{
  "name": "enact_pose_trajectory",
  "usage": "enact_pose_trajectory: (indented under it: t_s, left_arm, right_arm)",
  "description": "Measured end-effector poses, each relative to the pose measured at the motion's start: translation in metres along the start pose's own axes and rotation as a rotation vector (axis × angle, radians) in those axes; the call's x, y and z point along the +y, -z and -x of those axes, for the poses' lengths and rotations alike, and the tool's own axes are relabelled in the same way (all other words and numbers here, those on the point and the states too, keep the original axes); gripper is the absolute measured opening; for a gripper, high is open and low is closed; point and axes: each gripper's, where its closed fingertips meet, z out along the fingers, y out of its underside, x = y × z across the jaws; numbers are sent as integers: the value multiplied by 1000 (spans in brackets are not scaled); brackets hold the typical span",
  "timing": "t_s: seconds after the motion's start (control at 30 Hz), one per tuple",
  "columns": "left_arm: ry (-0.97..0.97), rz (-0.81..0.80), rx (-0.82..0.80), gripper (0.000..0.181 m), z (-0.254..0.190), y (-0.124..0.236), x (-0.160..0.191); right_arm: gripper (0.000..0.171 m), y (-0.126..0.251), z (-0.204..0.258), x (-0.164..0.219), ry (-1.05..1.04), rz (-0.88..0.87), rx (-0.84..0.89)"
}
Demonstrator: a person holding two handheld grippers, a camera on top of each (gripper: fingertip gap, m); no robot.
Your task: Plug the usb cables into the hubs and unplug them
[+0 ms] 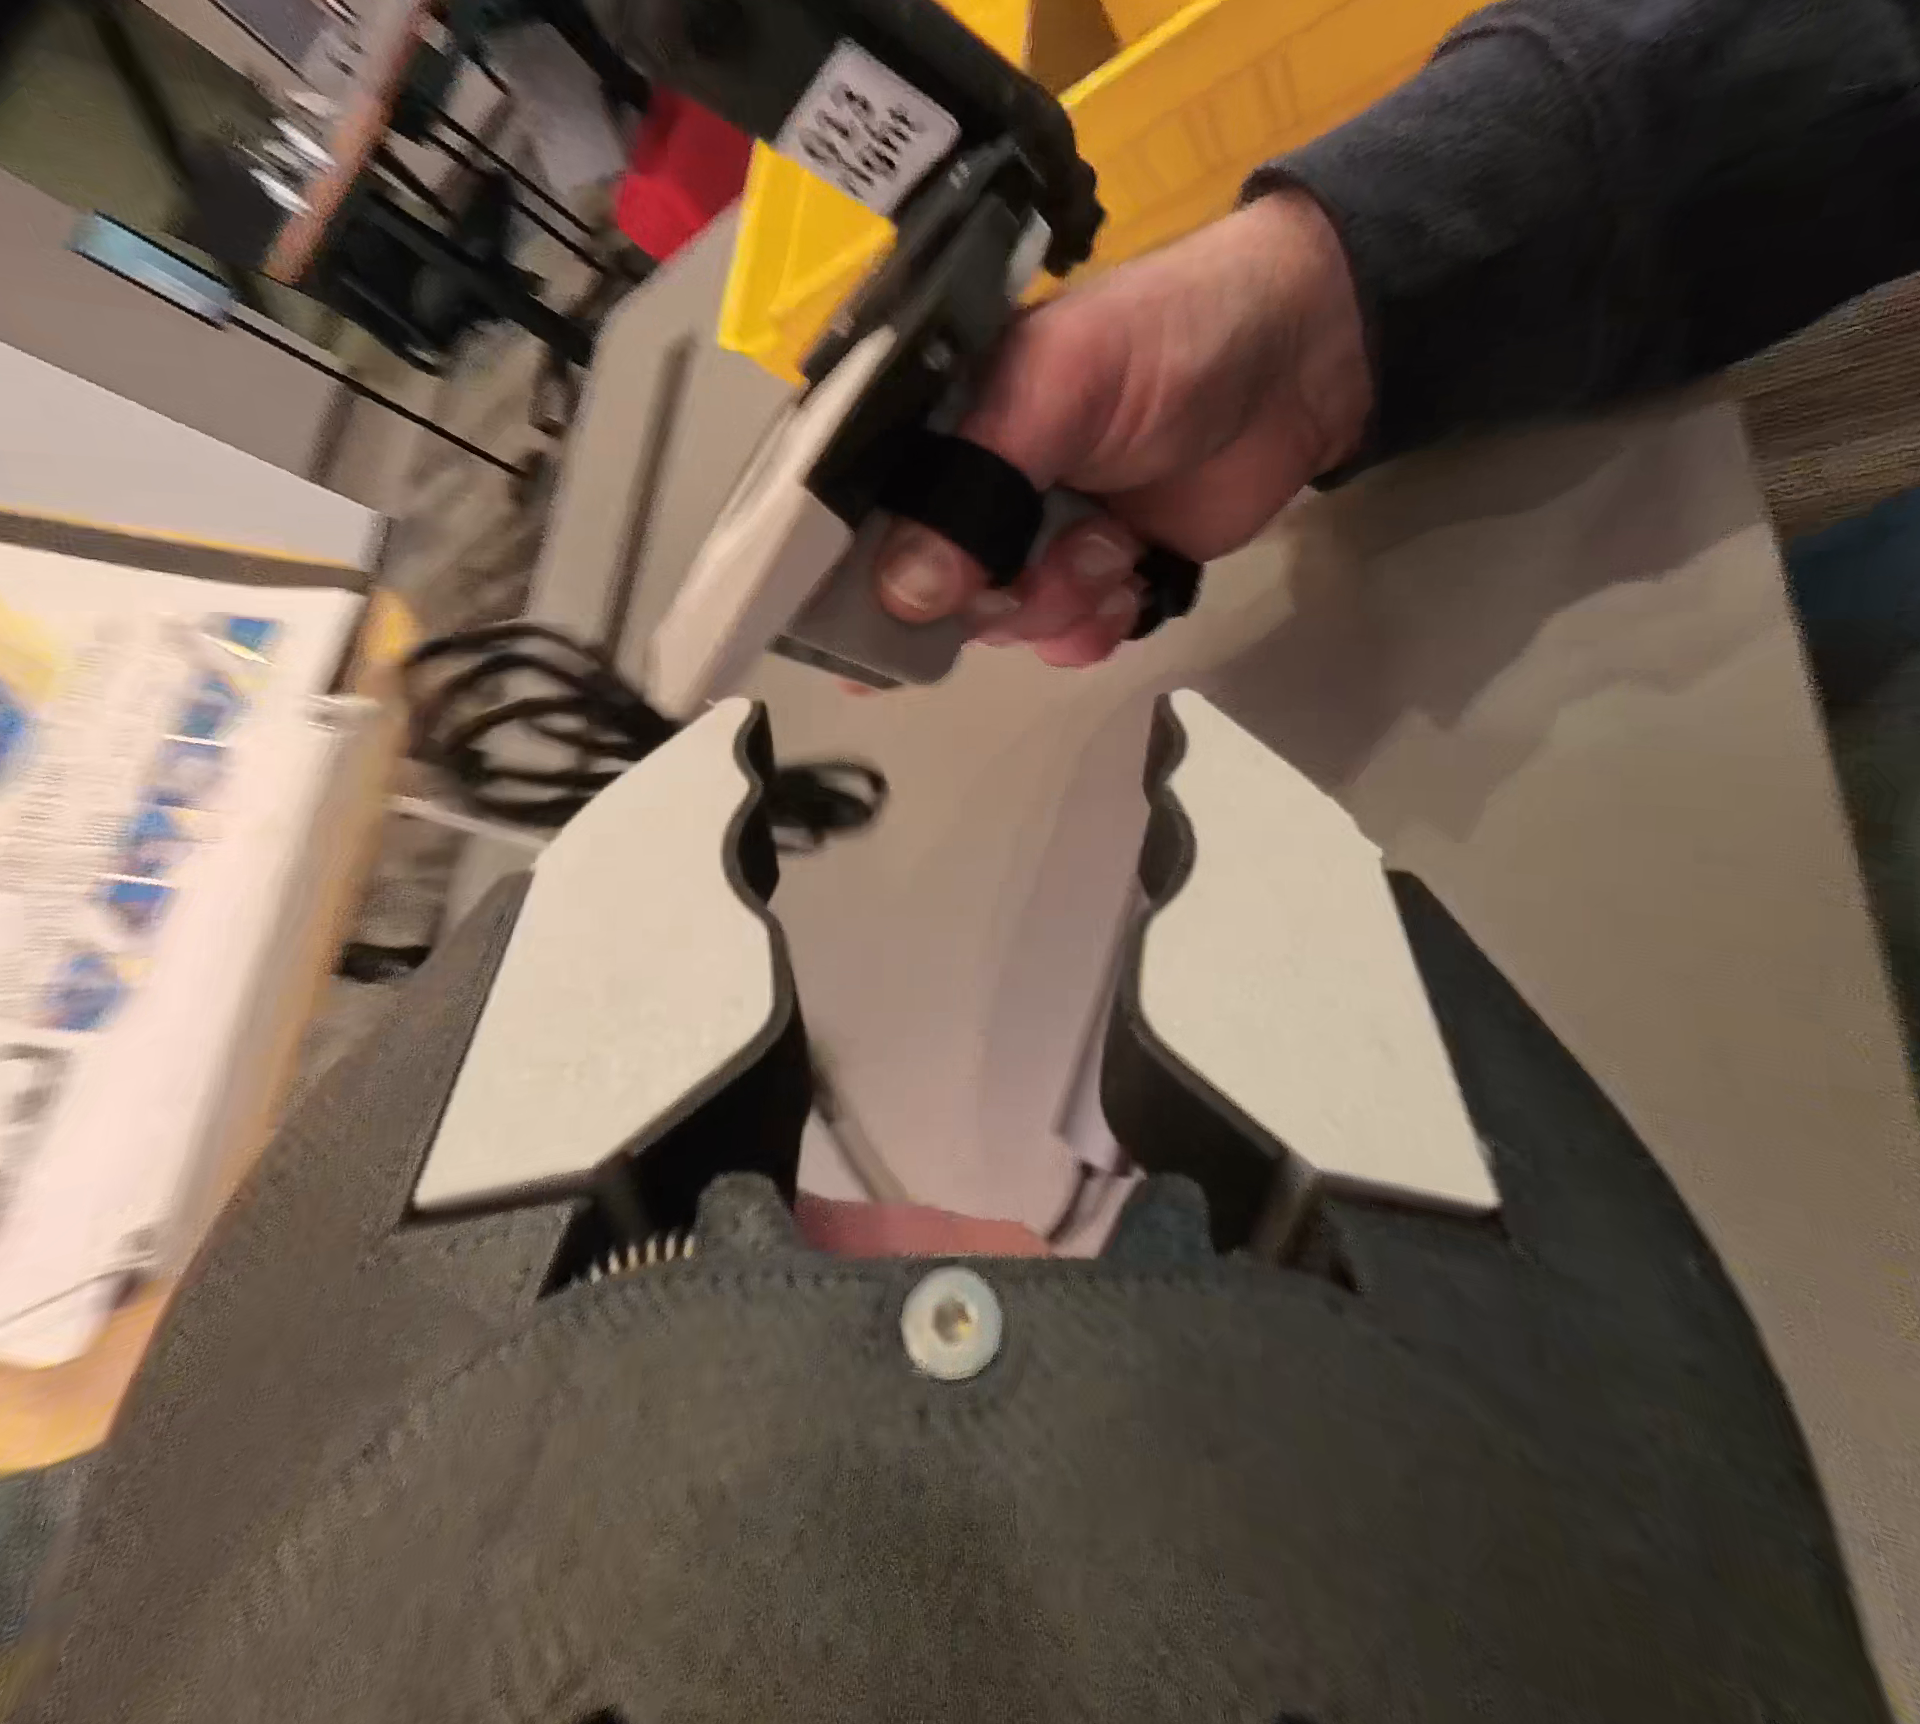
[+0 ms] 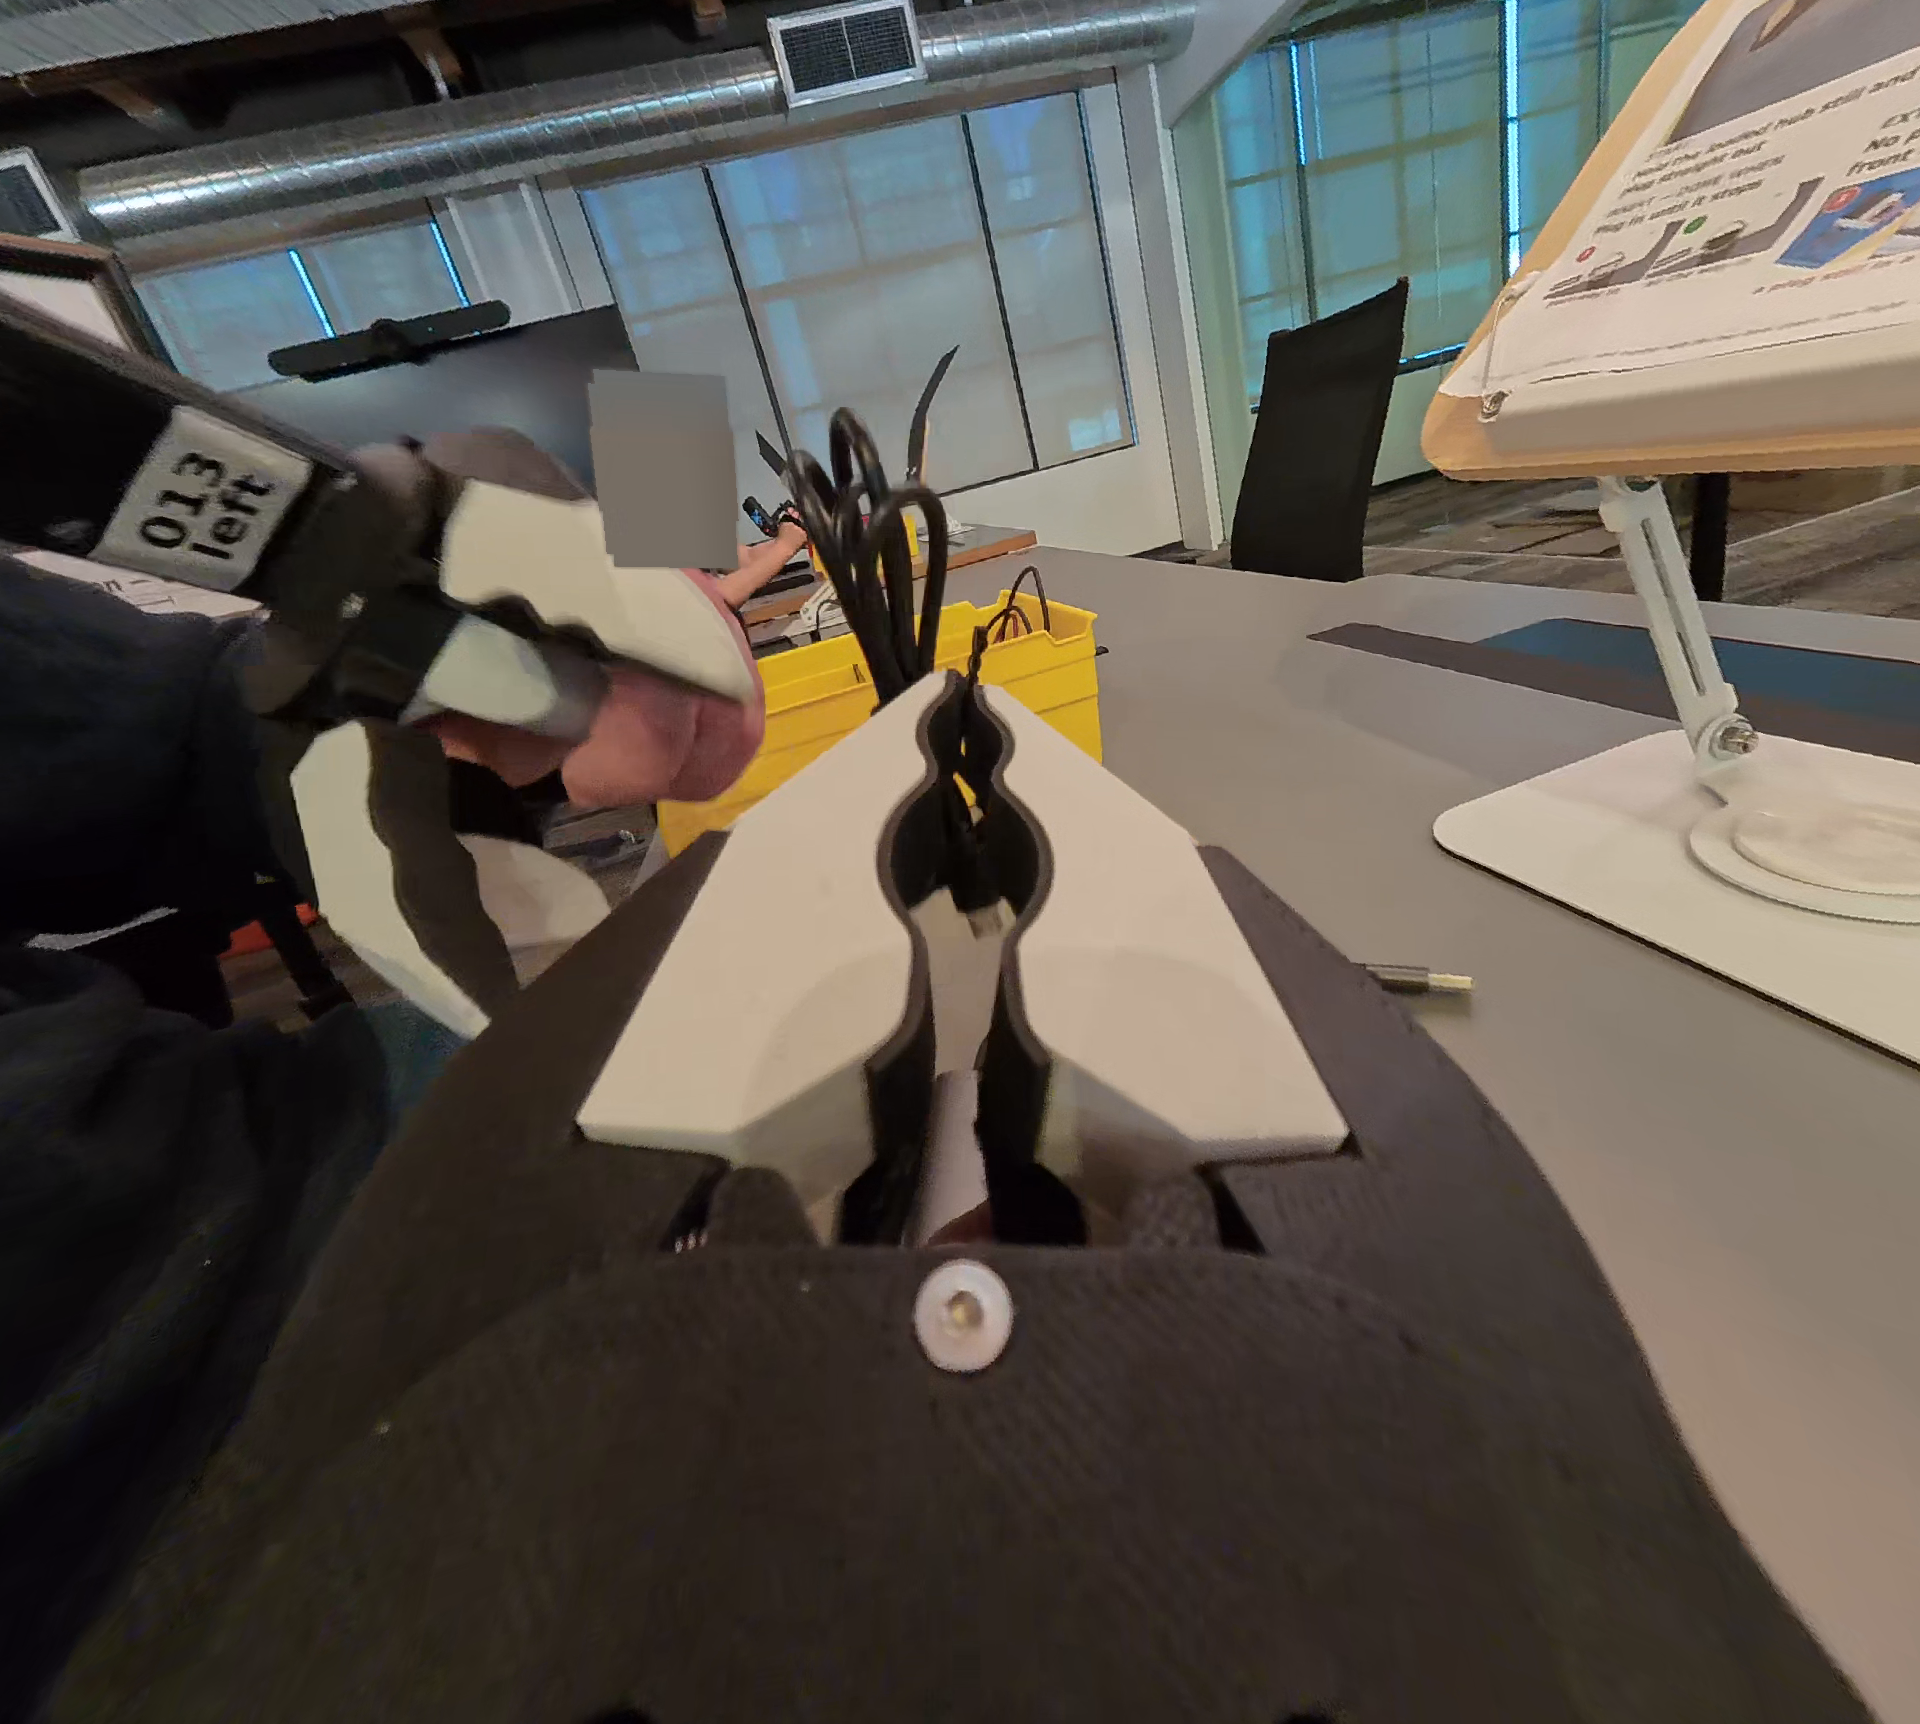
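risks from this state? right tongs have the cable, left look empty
1. The right tongs pinch the black cable behind its plug, and loose loops stand above, so the plug could swivel or slip.
2. The left tongs are open and empty, and no hub is visible, so nothing is braced yet.
3. A loose plug lies by the stand and could get swept off.
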Motion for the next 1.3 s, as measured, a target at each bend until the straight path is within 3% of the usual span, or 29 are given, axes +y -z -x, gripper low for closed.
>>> enact_pose_trajectory:
  t_s: [0.1, 0.33, 0.83, 1.17, 1.3]
  left_arm:
    - [-194, 29, -113, 69, 14, 7, -10]
    - [-382, 217, -108, 68, 27, -10, 20]
    - [-101, 278, -61, 78, 45, -16, 60]
    - [246, 172, 172, 69, -7, -31, 54]
    - [296, 191, 156, 66, -9, -35, 59]
  right_arm:
    - [0, -3, 3, 3, -10, 14, -16]
    - [0, -7, 8, 10, -8, 46, -28]
    - [0, -7, 17, 3, -11, 2, -79]
    - [0, -6, 13, -6, 2, -45, -39]
    - [0, -8, 7, 5, 20, 14, 3]
